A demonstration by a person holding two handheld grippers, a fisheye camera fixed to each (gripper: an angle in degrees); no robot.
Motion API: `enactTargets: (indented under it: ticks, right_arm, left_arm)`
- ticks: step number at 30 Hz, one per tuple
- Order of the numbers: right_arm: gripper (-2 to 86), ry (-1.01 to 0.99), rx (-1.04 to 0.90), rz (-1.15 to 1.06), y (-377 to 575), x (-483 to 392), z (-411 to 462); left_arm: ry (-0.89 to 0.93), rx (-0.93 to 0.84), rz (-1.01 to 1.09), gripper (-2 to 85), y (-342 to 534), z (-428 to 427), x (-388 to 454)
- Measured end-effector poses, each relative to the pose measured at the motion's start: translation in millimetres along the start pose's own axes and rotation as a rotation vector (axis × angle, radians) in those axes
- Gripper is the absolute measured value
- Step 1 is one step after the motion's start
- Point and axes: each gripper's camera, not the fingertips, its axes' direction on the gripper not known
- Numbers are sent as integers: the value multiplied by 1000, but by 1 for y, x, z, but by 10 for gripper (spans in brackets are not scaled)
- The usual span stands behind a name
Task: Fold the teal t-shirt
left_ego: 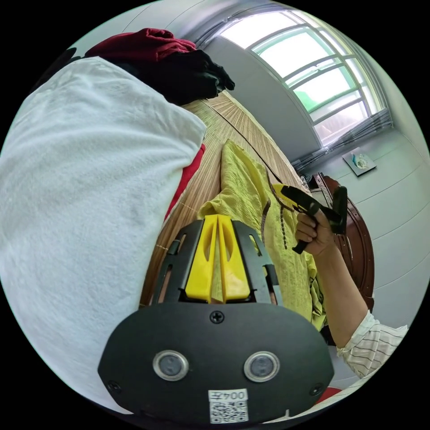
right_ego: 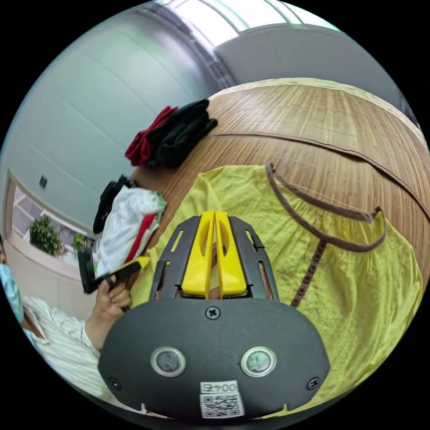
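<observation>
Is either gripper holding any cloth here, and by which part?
Both pairs of jaws are closed over the yellow-green garment; whether left gripper or right gripper pinches cloth cannot be told.

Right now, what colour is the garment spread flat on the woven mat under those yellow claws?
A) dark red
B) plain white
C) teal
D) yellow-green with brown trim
D: the garment lying spread on the mat is yellow-green with a brown-edged neckline; the white, red and black clothes sit bunched in piles beside it.
</observation>
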Motion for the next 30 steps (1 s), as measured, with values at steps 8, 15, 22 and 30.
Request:
enactTargets:
  ticks: [8, 15, 22, 30]
  right_arm:
    - [-7, -21, 78, 220, 9, 7, -50]
    - [-7, 44, 40, 210, 29, -32, -89]
    - [-4, 130, 97, 156, 46, -92, -158]
    - [50, 338, 481, 523, 192, -36, -388]
  left_arm:
    - [-45, -34, 28, 3, 11, 14, 0]
    - [-108, 27, 98, 2, 20, 9, 12]
    - [-13, 88, 259, 2, 37, 16, 34]
    - [59, 57, 294, 2, 43, 38, 22]
